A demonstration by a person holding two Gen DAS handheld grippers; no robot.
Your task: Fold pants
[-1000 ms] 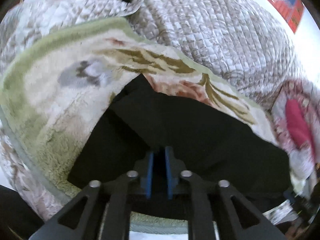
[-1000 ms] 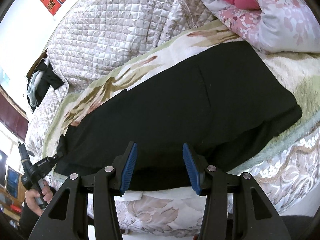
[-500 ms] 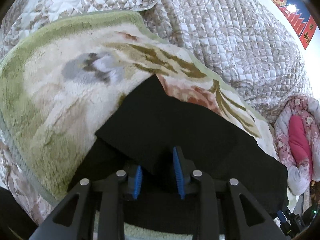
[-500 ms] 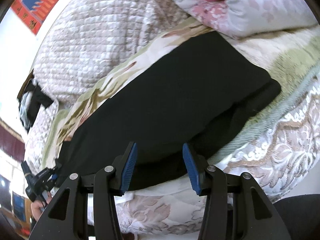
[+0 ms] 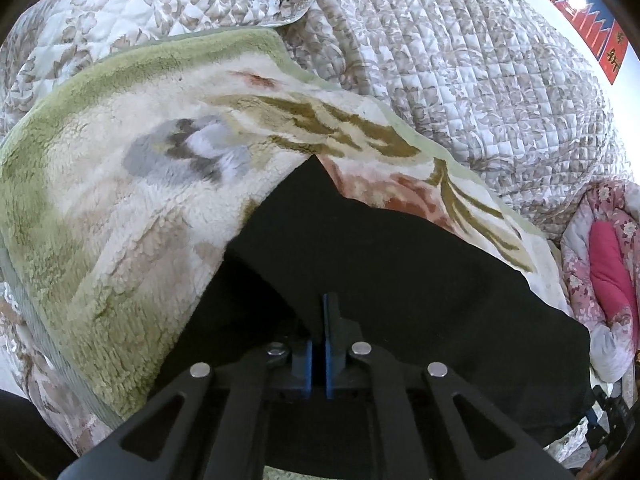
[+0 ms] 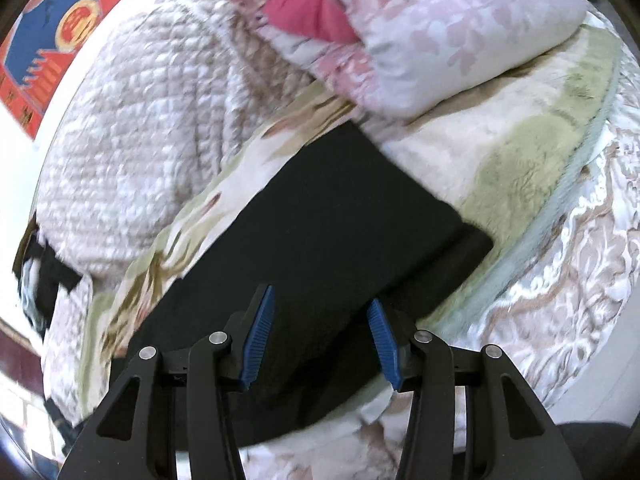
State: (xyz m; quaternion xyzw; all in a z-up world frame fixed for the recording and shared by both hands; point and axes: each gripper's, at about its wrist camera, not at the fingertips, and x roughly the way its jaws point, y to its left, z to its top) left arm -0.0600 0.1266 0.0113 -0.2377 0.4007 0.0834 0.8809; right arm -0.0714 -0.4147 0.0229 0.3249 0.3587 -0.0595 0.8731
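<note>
Black pants (image 5: 400,280) lie flat on a fleece blanket with a floral print (image 5: 120,200). My left gripper (image 5: 319,344) is shut on the near edge of the pants, with a fold of black cloth draped over its left finger. In the right wrist view the pants (image 6: 320,220) stretch as a long black band, one end at the right. My right gripper (image 6: 320,340) is open, its blue pads just above the near edge of the pants, holding nothing.
A quilted beige bedspread (image 5: 460,80) lies behind the blanket. A pink floral duvet with a red lining (image 6: 400,20) is piled at the pants' right end. Dark clothes (image 6: 44,276) lie at the far left. A red and blue wall hanging (image 6: 52,28) is behind.
My left gripper opened half a second ago and has now shut on the pants' edge. My right gripper stayed open and swung right along the pants toward their end.
</note>
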